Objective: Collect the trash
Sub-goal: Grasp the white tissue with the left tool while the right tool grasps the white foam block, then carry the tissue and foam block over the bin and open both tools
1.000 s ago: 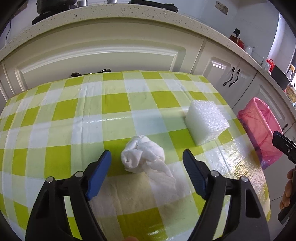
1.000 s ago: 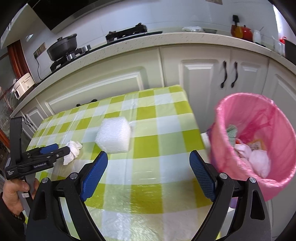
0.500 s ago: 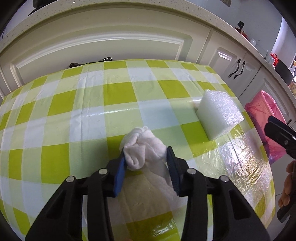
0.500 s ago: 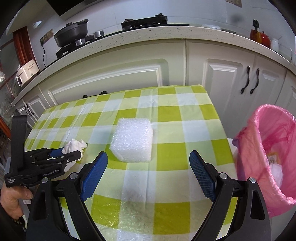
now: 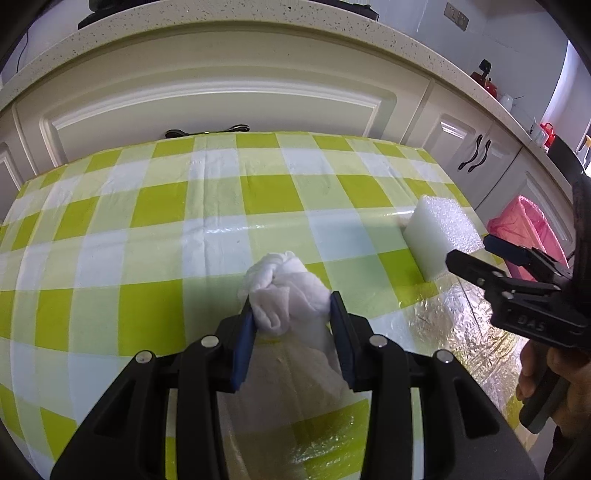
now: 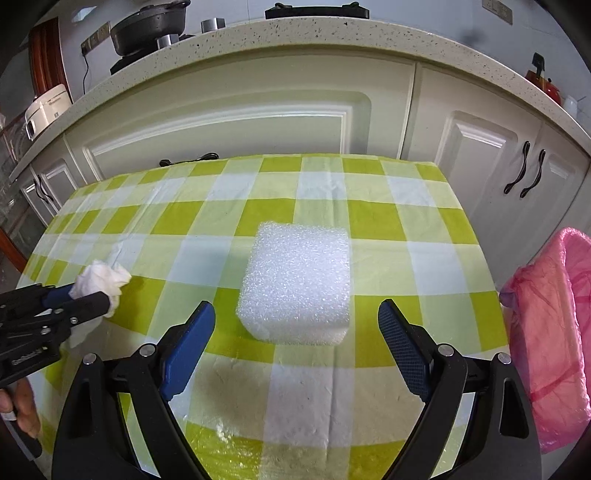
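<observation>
Bright daylight, tablecloth (image 5: 461, 317) glare, fisheye-warped edges

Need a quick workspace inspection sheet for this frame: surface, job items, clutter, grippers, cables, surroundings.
Surface: table under green-and-white checked plastic cloth, glossy.
Job's things: crumpled white tissue wad on the cloth; white foam block resting flat; pink-lined trash bin beside the table's right edge.
Clutter: nothing seen.
Grippers: left gripper shut on the tissue wad; right gripper open, short of the foam block.
Cables: black cord behind the far table edge.
Surroundings: cream cabinets, speckled countertop, black pot.
</observation>
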`<state>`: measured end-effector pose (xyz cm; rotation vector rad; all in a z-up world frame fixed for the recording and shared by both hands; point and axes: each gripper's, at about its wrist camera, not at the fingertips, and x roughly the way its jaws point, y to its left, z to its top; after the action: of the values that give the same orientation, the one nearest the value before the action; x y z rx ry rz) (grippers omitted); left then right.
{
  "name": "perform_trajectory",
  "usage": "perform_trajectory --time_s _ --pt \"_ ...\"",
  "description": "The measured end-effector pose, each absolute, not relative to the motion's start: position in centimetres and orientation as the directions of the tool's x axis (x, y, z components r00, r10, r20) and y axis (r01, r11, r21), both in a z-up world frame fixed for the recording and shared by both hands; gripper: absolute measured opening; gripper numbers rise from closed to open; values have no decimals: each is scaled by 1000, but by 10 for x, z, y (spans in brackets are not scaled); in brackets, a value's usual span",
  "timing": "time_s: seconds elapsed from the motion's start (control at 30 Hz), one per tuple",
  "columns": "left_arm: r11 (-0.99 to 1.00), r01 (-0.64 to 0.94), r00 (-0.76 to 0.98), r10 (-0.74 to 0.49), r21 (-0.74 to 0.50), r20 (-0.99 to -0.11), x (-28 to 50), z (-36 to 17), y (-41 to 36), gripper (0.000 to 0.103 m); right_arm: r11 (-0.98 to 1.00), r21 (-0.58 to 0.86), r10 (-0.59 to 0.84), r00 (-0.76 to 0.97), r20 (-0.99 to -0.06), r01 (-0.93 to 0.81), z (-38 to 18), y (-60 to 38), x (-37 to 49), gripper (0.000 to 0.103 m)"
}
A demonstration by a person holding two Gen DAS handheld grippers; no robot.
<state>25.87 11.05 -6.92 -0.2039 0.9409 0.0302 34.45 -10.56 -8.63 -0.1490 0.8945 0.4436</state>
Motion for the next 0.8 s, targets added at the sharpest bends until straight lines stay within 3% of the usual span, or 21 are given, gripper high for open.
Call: perform_trajectory --time_s 0.13,0.27,0.8 --pt "980 -113 598 -64 -163 -799 256 -65 113 37 903 53 296 528 -796 -427 -93 -100 351 69" --pt "980 -112 603 -65 -164 -795 255 -63 114 37 903 53 294 521 -801 -427 -97 -97 351 62" --pt "984 -86 621 -70 -157 -781 254 -48 100 37 900 96 339 543 -768 -425 -79 -116 333 61"
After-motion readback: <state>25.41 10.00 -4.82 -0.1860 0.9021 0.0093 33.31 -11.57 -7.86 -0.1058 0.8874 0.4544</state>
